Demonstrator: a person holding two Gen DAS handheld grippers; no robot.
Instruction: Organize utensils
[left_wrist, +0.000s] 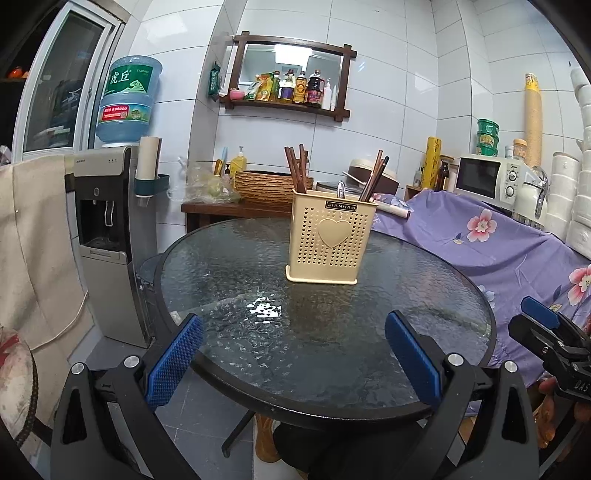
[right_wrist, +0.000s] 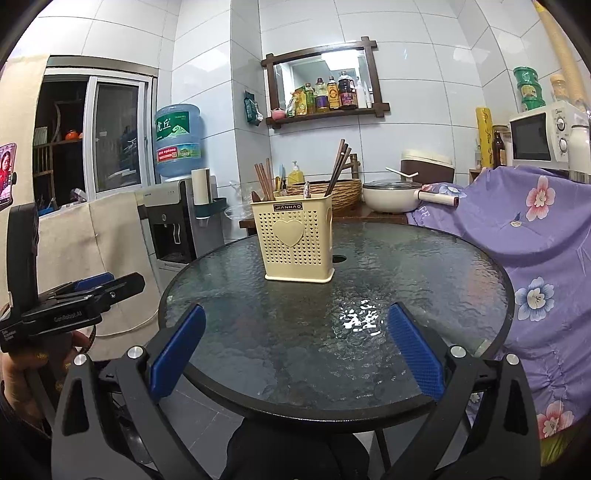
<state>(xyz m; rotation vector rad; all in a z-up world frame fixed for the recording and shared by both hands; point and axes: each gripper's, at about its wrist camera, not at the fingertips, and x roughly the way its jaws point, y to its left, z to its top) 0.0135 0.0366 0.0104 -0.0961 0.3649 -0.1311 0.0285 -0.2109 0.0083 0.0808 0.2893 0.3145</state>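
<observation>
Utensils (left_wrist: 301, 168) stood upright in the caddy (left_wrist: 330, 236) past the middle of the glass table (left_wrist: 221, 266): chopsticks leaning in two bunches, a spoon (left_wrist: 340, 189) between them. In the left view the left gripper (left_wrist: 293, 354) hung released over the near rim, jaws wide and holding nothing, probably pulled back because nothing loose lay on the glass. The right gripper (left_wrist: 543, 321) showed at the edge.

In the right view the caddy (right_wrist: 295, 240) sat beside the table's centre hole (right_wrist: 339, 259). The right gripper (right_wrist: 295, 350) was likewise spread and empty; the left gripper (right_wrist: 96, 286) looked nearly closed from the side, so I cannot tell there.
</observation>
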